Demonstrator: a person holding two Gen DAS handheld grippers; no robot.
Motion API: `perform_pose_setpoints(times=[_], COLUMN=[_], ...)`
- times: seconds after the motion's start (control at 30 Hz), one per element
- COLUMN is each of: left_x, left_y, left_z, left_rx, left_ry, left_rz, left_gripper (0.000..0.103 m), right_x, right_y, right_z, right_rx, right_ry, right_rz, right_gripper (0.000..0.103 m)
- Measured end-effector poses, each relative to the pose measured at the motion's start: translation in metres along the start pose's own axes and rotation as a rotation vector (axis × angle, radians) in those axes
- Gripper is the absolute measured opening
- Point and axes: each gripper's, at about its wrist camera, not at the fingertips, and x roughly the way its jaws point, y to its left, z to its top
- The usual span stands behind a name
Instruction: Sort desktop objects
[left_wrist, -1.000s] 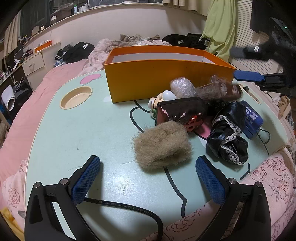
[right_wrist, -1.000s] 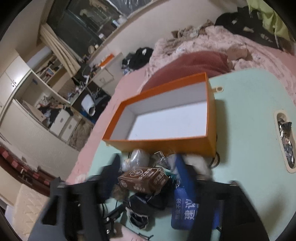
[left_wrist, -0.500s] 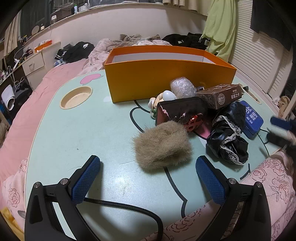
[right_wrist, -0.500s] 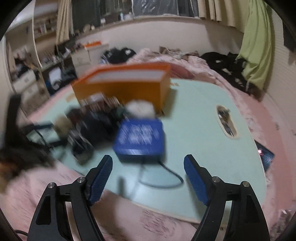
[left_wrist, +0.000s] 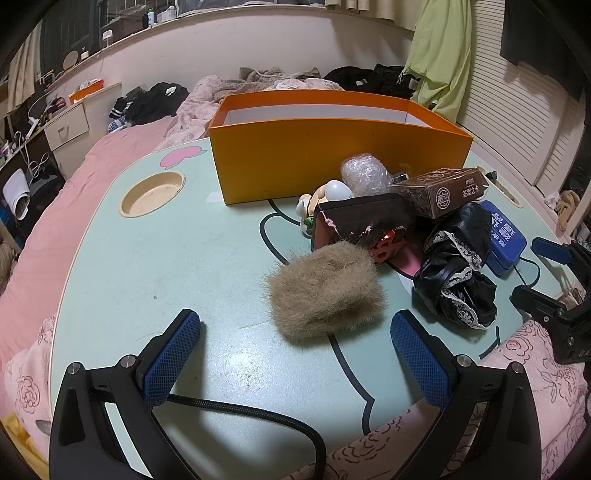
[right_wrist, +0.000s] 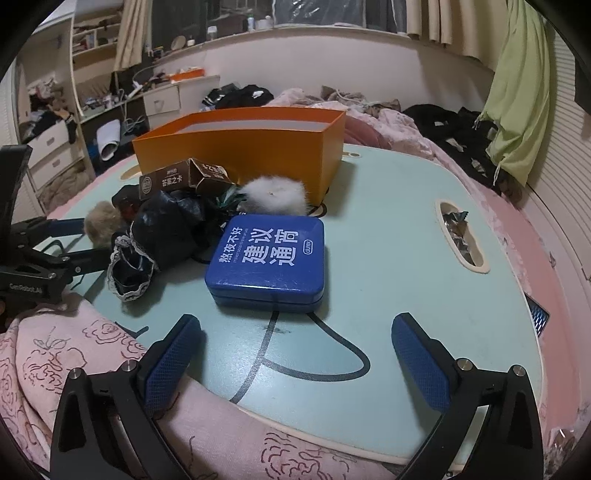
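Observation:
An orange box (left_wrist: 332, 162) stands open at the back of the mint table (left_wrist: 147, 266). In front of it lies a pile: a brown card box (left_wrist: 443, 192), a bubble-wrap ball (left_wrist: 364, 173), a dark red box (left_wrist: 358, 218), black lace cloth (left_wrist: 454, 269) and a blue tin (right_wrist: 266, 254). A tan fur piece (left_wrist: 325, 291) lies just ahead of my left gripper (left_wrist: 295, 332), which is open and empty. My right gripper (right_wrist: 295, 321) hovers at the table's near edge behind the blue tin. Its jaws are opening, with nothing between them.
A white fluffy ball (right_wrist: 275, 194) lies beside the orange box (right_wrist: 240, 147). The table has a round cup recess (left_wrist: 151, 192) at the left and an oval slot (right_wrist: 460, 236) with wrappers at the right. Pink bedding (right_wrist: 92, 350) surrounds the table.
The right gripper let go of the brown card box, which now rests on the pile. It drew back to the table's near edge and its jaws spread wider. The left gripper stayed still.

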Motion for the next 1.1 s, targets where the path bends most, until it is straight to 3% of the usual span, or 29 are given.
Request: perform_pose_setpoints(times=[1.1], left_x=[-0.0004], left_y=[-0.0006], left_z=[0.0001], left_rx=[0.011], left_ry=[0.0], left_rz=[-0.007], left_gripper=[0.103], right_x=[0.0029], right_y=[-0.0032], right_z=[0.0045], right_rx=[0.006], right_ry=[-0.016], right_rz=[-0.01], right_gripper=[0.103])
